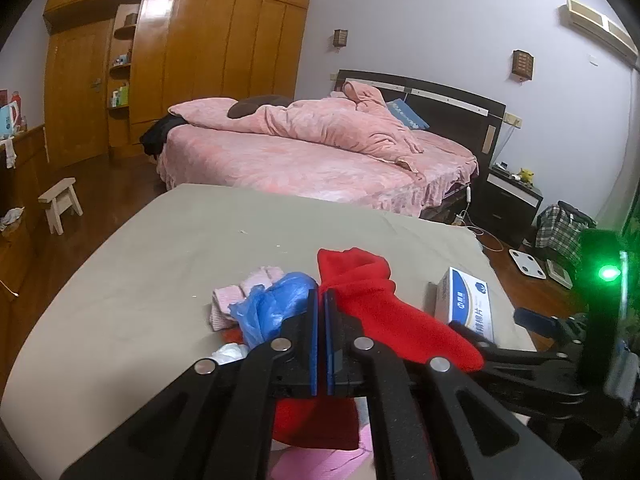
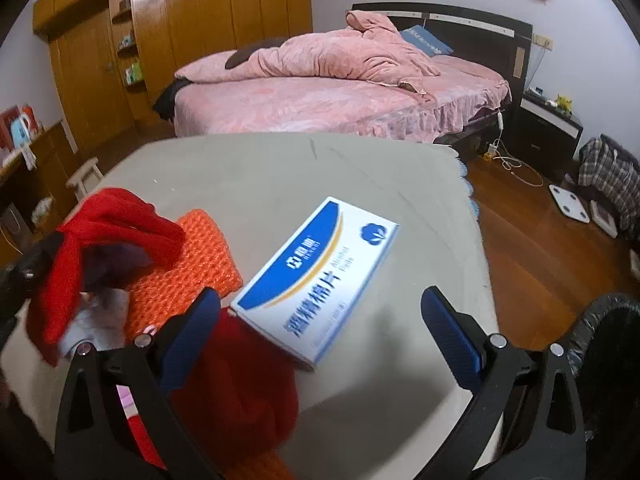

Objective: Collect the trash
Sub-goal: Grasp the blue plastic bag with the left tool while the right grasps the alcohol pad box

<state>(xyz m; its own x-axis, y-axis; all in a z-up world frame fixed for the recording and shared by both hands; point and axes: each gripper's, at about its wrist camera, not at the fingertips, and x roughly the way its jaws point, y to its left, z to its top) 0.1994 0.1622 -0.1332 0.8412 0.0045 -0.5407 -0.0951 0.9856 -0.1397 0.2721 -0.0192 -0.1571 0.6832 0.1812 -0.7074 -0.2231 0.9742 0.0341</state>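
Observation:
My left gripper [image 1: 322, 300] has its blue pads pressed together, and a red cloth [image 1: 384, 304] drapes beside and beneath them. In the right wrist view that red cloth [image 2: 104, 228] hangs lifted off the table from it. A crumpled blue plastic bag [image 1: 276, 304] and white crumpled paper [image 1: 230, 352] lie just left of the left fingers. My right gripper [image 2: 324, 324] stands open over a white and blue box of alcohol pads [image 2: 316, 276]. The box's near end lies between the fingers, and neither pad touches it.
The beige-covered table [image 2: 360, 168] also holds an orange knitted cloth [image 2: 188, 264], a dark red cloth [image 2: 240, 380] and a pink cloth [image 1: 240, 296]. A black-lined bin [image 2: 608, 344] stands at the right by the table. A pink bed [image 1: 300, 160] lies beyond.

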